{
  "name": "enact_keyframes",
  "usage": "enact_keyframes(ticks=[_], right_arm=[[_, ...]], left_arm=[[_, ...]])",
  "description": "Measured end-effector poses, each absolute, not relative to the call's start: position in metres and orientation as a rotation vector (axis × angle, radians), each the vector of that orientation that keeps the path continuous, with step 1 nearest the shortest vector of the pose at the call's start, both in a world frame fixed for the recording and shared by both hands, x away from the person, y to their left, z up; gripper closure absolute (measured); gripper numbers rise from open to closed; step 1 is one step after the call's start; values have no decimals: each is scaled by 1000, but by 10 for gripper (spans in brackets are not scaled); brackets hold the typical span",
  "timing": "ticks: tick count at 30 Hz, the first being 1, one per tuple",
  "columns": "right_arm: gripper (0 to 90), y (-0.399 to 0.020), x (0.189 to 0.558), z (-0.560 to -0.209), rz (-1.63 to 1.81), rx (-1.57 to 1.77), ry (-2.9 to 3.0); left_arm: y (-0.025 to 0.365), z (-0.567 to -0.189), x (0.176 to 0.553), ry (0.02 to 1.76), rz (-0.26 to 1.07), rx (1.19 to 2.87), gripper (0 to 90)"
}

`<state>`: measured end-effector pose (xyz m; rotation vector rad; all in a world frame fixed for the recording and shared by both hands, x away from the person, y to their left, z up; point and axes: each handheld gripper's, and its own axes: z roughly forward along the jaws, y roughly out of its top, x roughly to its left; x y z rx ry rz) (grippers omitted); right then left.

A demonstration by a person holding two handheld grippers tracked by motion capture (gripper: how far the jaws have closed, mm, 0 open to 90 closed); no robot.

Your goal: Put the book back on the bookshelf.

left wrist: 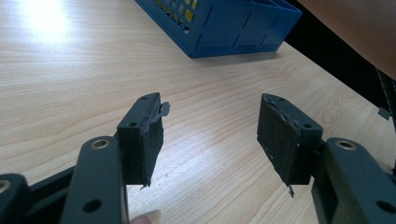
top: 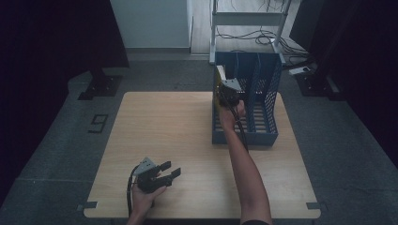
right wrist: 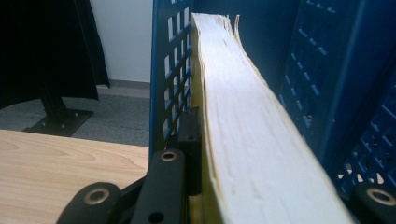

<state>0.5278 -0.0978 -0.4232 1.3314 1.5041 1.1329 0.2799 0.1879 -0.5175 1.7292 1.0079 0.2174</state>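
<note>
A thick book (right wrist: 252, 126) with cream page edges and a yellow cover stands on edge in the left compartment of the blue perforated file rack (top: 263, 79). My right gripper (top: 230, 90) is shut on the book (top: 219, 75), and one black finger (right wrist: 189, 140) presses its yellow cover beside the rack's left wall (right wrist: 170, 84). My left gripper (top: 170, 172) rests low over the wooden table (top: 164, 131) near its front edge, far from the rack. It is open, with only bare wood between its worn black pads (left wrist: 144, 135).
The rack (left wrist: 233, 23) stands at the table's back right. A metal shelf frame (top: 248, 18) with cables stands on the grey floor behind it, and a dark stand base (top: 101, 86) sits at back left. The person's right forearm (top: 246, 173) crosses the table's right half.
</note>
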Motion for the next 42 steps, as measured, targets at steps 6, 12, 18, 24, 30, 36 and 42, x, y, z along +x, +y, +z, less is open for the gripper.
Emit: enact_keyframes(ticks=[6, 12, 18, 24, 30, 36, 42], right_arm=[[747, -95, 532, -425, 1129, 1323, 1500], [747, -97, 536, -425, 1131, 1322, 1485], [747, -96, 542, -425, 1141, 1328, 1473], [747, -94, 548, -427, 1143, 1327, 1462], [746, -90, 549, -433, 1131, 1324, 1460], [722, -93, 548, -432, 1139, 1304, 1496], [645, -100, 538, -432, 1139, 1268, 1525]], left_arm=[[188, -518, 280, 1004, 217, 1726, 408], [188, -518, 281, 1001, 213, 1726, 408], [191, -518, 282, 999, 215, 1717, 408], [192, -518, 282, 994, 217, 1715, 407], [195, -519, 283, 999, 218, 1707, 409], [195, -519, 283, 1004, 213, 1709, 408], [195, -518, 283, 1006, 208, 1703, 408]])
